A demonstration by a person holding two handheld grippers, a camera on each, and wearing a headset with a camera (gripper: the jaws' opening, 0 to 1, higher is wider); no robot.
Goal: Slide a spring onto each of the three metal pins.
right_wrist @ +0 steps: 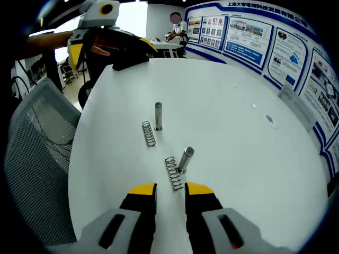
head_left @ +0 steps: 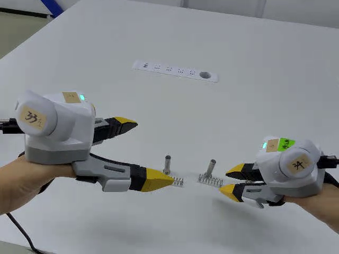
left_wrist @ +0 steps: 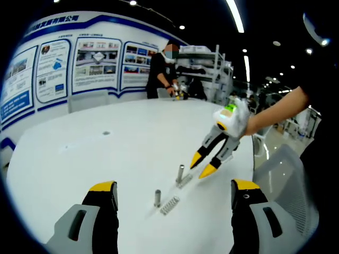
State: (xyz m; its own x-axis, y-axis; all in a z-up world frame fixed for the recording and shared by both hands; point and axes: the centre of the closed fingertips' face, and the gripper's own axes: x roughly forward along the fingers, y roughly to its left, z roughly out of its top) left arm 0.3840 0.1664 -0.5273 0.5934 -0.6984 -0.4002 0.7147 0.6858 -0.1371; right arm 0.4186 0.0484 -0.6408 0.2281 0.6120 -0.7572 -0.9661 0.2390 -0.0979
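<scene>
Two short metal pins stand upright on the white table (head_left: 106,58): the left pin (head_left: 168,164) and the right pin (head_left: 211,168). A spring (head_left: 178,182) lies flat by the left pin, and another spring (head_left: 211,181) lies by the right one. My left gripper (head_left: 147,153) is wide open, its lower fingertip touching or almost touching the left spring. My right gripper (head_left: 231,181) is open, just right of the other spring. In the right gripper view that spring (right_wrist: 173,173) lies directly ahead of the gripper (right_wrist: 170,189), against its pin (right_wrist: 185,159).
A white socket strip (head_left: 175,70) lies at the far middle of the table. A mesh chair (right_wrist: 37,159) stands past the table's edge on my side. A person (left_wrist: 164,69) works at the table's far end.
</scene>
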